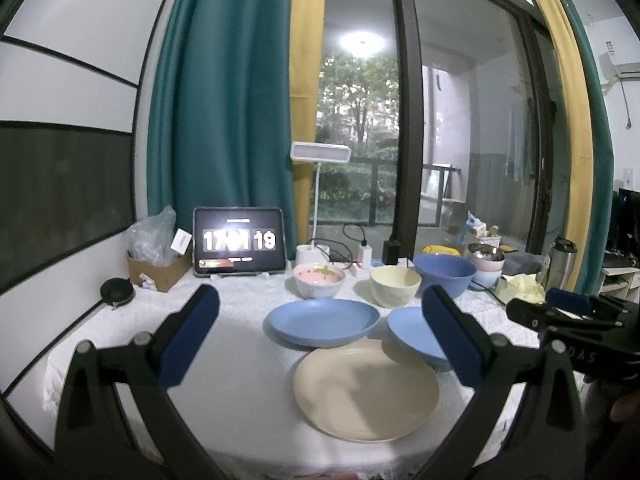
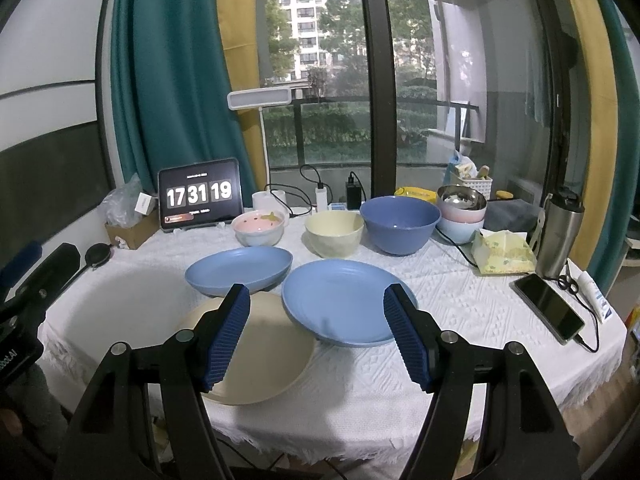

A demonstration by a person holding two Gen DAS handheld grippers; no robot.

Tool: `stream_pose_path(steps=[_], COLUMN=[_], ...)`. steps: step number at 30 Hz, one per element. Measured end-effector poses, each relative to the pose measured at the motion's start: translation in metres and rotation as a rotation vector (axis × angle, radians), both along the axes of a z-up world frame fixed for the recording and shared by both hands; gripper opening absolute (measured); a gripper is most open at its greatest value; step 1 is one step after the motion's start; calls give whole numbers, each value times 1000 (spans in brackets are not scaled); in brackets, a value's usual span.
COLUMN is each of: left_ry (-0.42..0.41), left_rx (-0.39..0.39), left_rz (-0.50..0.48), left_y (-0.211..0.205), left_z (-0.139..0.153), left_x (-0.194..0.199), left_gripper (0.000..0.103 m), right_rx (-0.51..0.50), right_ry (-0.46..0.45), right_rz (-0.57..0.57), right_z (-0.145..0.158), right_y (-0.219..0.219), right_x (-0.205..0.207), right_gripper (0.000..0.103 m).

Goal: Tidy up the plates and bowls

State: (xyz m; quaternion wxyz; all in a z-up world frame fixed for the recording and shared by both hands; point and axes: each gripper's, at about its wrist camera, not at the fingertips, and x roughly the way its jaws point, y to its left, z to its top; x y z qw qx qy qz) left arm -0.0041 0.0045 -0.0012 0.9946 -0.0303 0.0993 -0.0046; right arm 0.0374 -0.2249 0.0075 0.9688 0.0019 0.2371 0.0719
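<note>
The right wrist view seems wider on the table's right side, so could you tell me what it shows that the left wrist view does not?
Only the right wrist view shows the phone, the scissors and the white tube beside it.

Only the left wrist view shows the air conditioner.

Both share the cream plate, the two blue plates, four separate bowls, the tablet clock and the steel tumbler.

Setting: round table (image 2: 460, 304) under a white textured cloth, set against a tall dark-framed glass door (image 2: 370, 80). Teal curtain (image 2: 160, 80) and mustard curtain (image 2: 236, 20) hang at left, the same pair at right. Outside: balcony railing (image 2: 332, 106), trees, an apartment block (image 2: 306, 36). Left wall (image 1: 68, 80) white with dark bands. A ceiling light's reflection (image 1: 362, 42) shows in the glass. White desk lamp (image 2: 259, 99) stands unlit. Wall-mounted air conditioner (image 1: 620, 66) far right.
</note>
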Motion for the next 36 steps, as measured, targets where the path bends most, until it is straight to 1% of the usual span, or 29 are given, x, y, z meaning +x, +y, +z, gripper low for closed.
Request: stream_pose_path(steps=[11,18,25,36], left_ry=[5,24,80,174], left_rx=[0,16,38,87], left_rz=[0,1,-26,-61], left_y=[-1,-9,-26,-66], left_z=[-1,-2,-8,-18], left_x=[0,12,45,103], left_gripper=[102,102,102,102], right_rx=[-28,-27,-16,24], right_ry=[-19,-13,22,87], right_rz=[-1,-4,-30,-78], right_z=[7,8,-2,-24], right_y=[1,-3,-16,-55], right_x=[7,15,40,85], right_gripper=[73,73,73,73])
